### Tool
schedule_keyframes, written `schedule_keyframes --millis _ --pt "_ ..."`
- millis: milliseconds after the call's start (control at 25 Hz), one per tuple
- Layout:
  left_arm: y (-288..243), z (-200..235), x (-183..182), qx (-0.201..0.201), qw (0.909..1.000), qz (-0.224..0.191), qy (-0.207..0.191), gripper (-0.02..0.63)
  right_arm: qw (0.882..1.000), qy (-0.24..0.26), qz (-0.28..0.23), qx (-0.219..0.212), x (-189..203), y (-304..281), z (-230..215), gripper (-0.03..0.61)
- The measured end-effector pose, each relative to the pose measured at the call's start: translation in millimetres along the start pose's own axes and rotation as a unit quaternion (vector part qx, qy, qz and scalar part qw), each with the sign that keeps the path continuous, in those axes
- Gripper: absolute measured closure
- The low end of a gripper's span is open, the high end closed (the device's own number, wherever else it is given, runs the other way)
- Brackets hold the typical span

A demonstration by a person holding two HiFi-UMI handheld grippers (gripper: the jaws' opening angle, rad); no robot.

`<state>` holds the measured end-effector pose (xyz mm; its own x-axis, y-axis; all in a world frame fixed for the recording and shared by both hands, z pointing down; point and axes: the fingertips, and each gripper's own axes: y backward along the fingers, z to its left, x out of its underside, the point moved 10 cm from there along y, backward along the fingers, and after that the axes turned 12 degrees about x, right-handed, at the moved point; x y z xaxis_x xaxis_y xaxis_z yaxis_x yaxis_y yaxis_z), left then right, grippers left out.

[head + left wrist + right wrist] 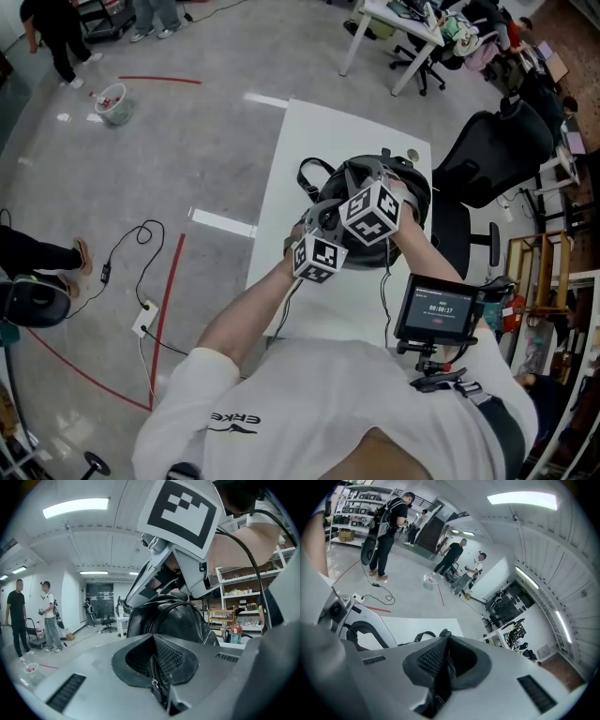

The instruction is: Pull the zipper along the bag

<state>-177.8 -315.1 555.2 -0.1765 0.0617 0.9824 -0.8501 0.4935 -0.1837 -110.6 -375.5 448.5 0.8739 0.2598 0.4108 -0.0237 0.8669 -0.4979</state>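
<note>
A black leather bag (375,192) lies on the white table (309,141). Both grippers sit close together on it, their marker cubes covering the fingertips in the head view. My left gripper (157,667) is shut on the bag's zipper (152,679), whose teeth and small metal slider run in between the pads; the bag's body (180,620) rises just ahead. Above it shows the right gripper's cube (183,513). My right gripper (445,667) is shut on a black strip of the bag (437,688). A bag strap (419,637) curls on the table beyond.
A black office chair (487,159) stands right of the table. A small monitor (436,309) hangs at the person's chest. On the floor to the left lie a cable with a power strip (142,321), red tape lines and a bucket (111,103). People stand farther off.
</note>
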Motion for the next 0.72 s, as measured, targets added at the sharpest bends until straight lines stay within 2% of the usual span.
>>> schedule_keyframes --millis 720 --pt "-1 4 1 0.012 0.9996 -0.024 -0.007 0.611 0.997 0.062 0.027 -0.045 -17 -29 24 0.56"
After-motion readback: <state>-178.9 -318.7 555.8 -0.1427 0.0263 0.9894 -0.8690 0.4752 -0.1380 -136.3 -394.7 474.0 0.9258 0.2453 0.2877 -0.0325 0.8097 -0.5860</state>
